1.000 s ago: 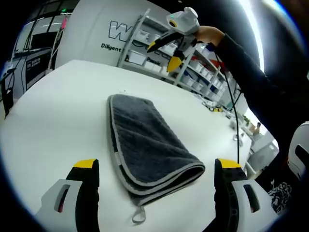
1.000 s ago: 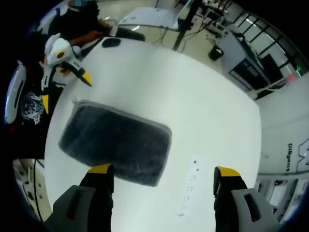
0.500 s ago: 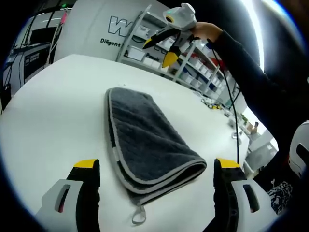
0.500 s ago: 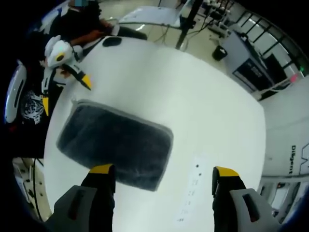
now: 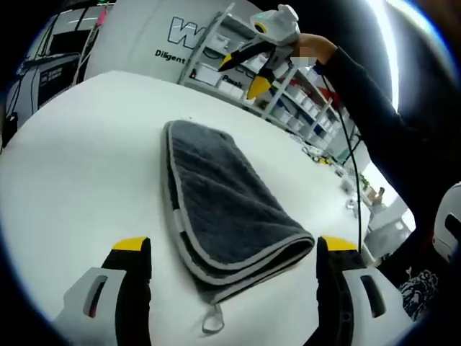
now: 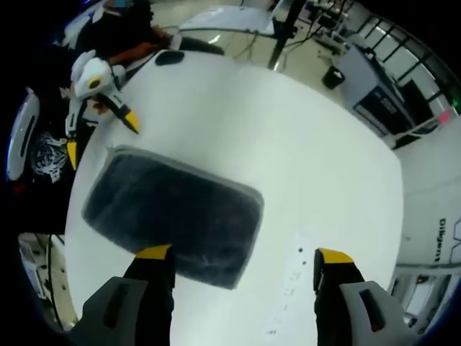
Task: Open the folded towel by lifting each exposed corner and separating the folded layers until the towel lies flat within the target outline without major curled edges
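Note:
A dark grey folded towel (image 5: 220,202) with a light grey border lies on the white table (image 5: 79,158); its hanging loop (image 5: 213,318) points toward me. My left gripper (image 5: 229,256) stands open just before the towel's near folded end, nothing between its jaws. In the right gripper view the same towel (image 6: 173,213) lies below, and my right gripper (image 6: 241,259) hangs open high above its right end. The right gripper (image 5: 252,66) shows in the left gripper view, raised beyond the towel's far end. The left gripper (image 6: 97,119) shows by the towel's far left corner.
Shelving with bins (image 5: 288,108) and a white wall with lettering (image 5: 173,43) stand behind the table. A small strip of marks (image 6: 288,277) lies on the table right of the towel. A black object (image 6: 169,59) rests near the far table edge. A dark sleeve (image 5: 374,122) reaches in from the right.
Both views shifted slightly with the hands. The left gripper edged a little nearer the towel's near end. The towel has not moved and both grippers stay open.

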{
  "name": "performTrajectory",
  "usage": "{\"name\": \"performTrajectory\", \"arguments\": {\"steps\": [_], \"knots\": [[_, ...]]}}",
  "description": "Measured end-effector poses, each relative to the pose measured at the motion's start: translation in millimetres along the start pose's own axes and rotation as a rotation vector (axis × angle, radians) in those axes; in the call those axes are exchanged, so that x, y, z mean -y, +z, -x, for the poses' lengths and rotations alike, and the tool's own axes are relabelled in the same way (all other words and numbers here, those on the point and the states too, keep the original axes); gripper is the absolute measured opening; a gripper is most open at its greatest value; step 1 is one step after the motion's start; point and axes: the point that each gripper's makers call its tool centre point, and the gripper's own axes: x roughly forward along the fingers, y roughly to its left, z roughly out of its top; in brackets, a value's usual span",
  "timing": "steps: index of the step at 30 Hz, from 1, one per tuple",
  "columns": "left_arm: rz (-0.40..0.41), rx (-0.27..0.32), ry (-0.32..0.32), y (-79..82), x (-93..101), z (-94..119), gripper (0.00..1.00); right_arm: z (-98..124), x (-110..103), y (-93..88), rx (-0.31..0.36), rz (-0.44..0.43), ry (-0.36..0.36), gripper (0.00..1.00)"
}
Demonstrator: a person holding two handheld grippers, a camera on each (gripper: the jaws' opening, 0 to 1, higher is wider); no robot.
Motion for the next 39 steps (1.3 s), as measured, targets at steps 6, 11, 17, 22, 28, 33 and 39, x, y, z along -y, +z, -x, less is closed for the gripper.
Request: {"name": "performTrajectory", "arguments": {"steps": [6, 11, 17, 22, 28, 33, 39], "knots": [[0.003, -0.006, -0.002, -0.9, -0.9, -1.4, 0.93, -3.8, -0.6, -1.0, 0.0, -0.003, 0.008, 0.79], [0.019, -0.017, -0.013, -6.8, 6.4, -5.2, 0.91, -8.0, -0.2, -0.6, -0.001, 0.0, 0.018, 0.78], [0.032, -0.025, -0.018, -7.2, 7.3, -5.8, 0.9, -11.5, -2.3, -0.5, -0.001, 0.003, 0.025, 0.77], [0.038, -0.035, -0.027, -8.3, 8.6, -7.0, 0.87, -15.3, -1.4, 0.1, -0.002, 0.0, 0.033, 0.76], [0.045, -0.044, -0.035, -9.3, 5.5, -7.8, 0.85, -22.6, -2.0, 2.1, 0.0, 0.003, 0.041, 0.75], [0.061, -0.053, -0.042, -12.0, 2.1, -8.7, 0.83, -26.8, -2.1, 1.7, -0.004, 0.004, 0.05, 0.75], [0.082, -0.058, -0.05, -13.3, 1.5, -9.8, 0.81, -32.4, -2.8, 0.1, -0.006, 0.002, 0.058, 0.74]]}}
